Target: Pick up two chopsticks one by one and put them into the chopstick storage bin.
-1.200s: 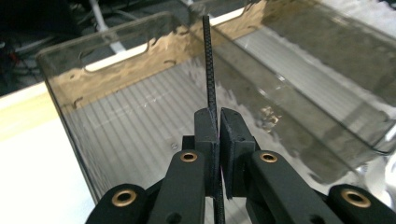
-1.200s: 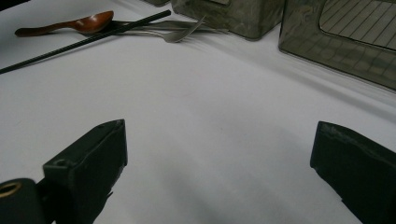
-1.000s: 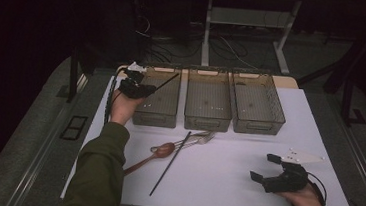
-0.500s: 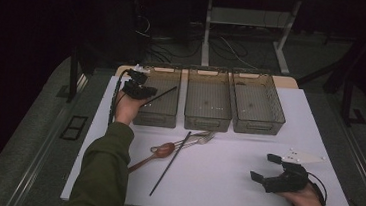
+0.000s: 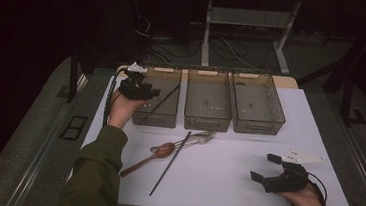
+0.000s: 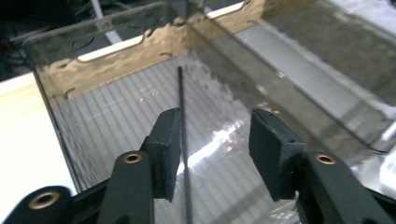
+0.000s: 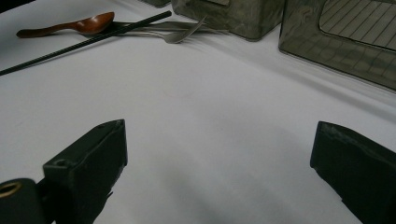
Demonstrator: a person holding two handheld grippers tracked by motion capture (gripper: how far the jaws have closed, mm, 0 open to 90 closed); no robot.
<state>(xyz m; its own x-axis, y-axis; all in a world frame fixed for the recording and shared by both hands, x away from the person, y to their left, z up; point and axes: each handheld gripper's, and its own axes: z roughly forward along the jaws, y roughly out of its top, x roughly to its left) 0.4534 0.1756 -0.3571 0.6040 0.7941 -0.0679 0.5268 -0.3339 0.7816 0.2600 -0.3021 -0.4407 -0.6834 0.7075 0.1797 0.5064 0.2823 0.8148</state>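
The left gripper (image 5: 144,90) sits at the upper left of the high view, over the leftmost of three clear bins (image 5: 142,118), and its jaws have just been opening. In the left gripper view a black chopstick (image 6: 182,126) runs up the middle of the frame between the pads: it lies against the left pad, a clear gap separates it from the right pad, and it is no longer pinched. Its long axis runs along the jaws, toward the bin's far wall. In the high view the same chopstick (image 5: 165,99) slants from the gripper down to the bin floor. The judgement is that the stick is released into the bin. That view also shows a second chopstick (image 5: 170,162) lying diagonally at centre with a wooden spoon (image 5: 147,158) and a fork (image 5: 203,136), nearer the left hand. The right gripper (image 5: 271,170) rests at lower right, jaws wide and empty over the white table (image 7: 224,121).
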